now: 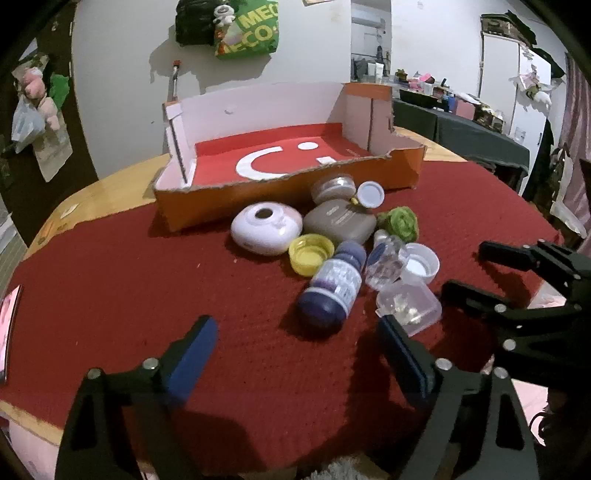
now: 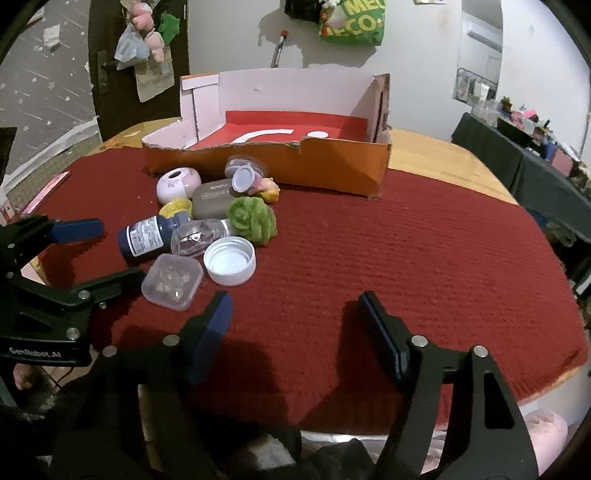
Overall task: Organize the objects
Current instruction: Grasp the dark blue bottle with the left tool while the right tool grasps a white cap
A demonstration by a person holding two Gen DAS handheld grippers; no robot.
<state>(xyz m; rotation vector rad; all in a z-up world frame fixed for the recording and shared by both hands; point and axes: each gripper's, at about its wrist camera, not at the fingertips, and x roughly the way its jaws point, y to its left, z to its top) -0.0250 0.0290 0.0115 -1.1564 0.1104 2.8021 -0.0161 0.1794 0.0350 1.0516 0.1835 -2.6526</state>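
Observation:
A pile of small objects lies on the red cloth in front of an open orange box: a dark blue bottle on its side, a clear square container, a white cap, a yellow cap, a white round case, a grey case and a green fuzzy ball. My left gripper is open and empty, just short of the blue bottle. My right gripper is open and empty, right of the pile.
The box has a red floor with white marks and holds nothing. The round wooden table shows bare beyond the cloth's edges. A white wall with a hanging green bag stands behind. A dark cluttered table lies at the far right.

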